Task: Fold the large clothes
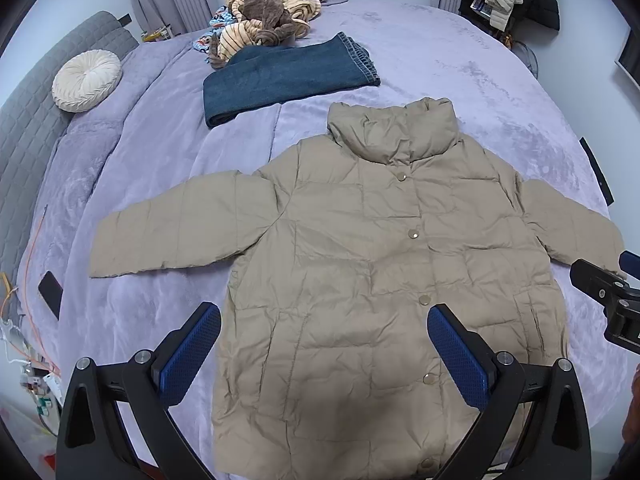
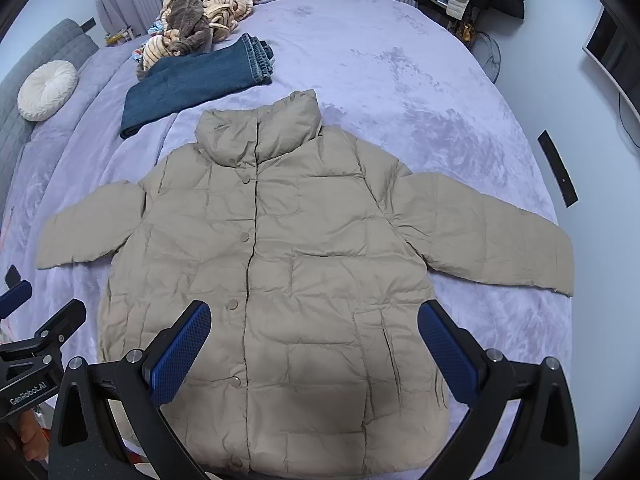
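Beige puffer jacket point(image 1: 360, 264) flat beneath wide-open, empty left gripper point(image 1: 324, 344) and right gripper point(image 2: 314, 340); "GenRobot.AI" lettering.

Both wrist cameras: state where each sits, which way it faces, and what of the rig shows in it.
Left wrist: sits on the left gripper, above the beige jacket's hem, facing the collar; its open blue fingers show, right gripper at the right edge.
Right wrist: on the right gripper, same direction, further right; left gripper at the left edge.
Shared: jacket, folded jeans, purple bed.
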The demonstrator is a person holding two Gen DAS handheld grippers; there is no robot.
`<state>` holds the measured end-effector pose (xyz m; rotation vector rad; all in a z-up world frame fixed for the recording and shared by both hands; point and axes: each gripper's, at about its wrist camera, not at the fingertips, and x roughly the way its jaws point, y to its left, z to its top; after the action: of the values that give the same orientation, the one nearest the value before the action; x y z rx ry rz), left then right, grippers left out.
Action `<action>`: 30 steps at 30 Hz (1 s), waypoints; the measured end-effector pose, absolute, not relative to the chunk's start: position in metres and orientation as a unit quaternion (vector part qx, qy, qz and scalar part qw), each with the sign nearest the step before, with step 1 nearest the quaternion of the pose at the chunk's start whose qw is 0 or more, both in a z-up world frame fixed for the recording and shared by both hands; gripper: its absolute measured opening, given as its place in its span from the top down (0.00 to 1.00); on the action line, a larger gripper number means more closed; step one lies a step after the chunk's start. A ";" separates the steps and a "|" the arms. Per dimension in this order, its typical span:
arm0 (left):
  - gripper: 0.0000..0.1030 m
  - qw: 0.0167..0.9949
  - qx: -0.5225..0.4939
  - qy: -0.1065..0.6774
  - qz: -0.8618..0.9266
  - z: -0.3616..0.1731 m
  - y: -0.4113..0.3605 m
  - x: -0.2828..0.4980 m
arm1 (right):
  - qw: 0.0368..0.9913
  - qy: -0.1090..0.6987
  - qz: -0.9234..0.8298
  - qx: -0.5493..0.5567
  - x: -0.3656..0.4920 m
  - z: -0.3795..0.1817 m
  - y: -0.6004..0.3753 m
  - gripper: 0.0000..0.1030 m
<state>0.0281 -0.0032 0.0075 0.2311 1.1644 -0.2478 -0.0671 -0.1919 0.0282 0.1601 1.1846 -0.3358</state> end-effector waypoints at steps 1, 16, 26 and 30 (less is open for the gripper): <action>0.00 0.821 0.109 0.548 -0.115 0.007 -0.003 0.028 | 0.813 0.555 -0.158 0.076 -0.067 0.028 -0.191 0.00; 0.00 0.819 0.109 0.551 -0.114 0.006 -0.004 0.029 | 0.809 0.558 -0.162 0.087 -0.067 0.023 -0.200 0.00; 0.00 0.820 0.109 0.551 -0.114 0.005 -0.005 0.028 | 0.809 0.558 -0.161 0.087 -0.068 0.023 -0.202 0.00; 0.00 0.820 0.109 0.551 -0.114 0.005 -0.005 0.028 | 0.809 0.558 -0.161 0.087 -0.067 0.024 -0.202 0.00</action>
<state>0.0281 -0.0049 0.0045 0.2324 1.1726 -0.2432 -0.0673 -0.2015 0.0235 0.1850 1.1935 -0.3442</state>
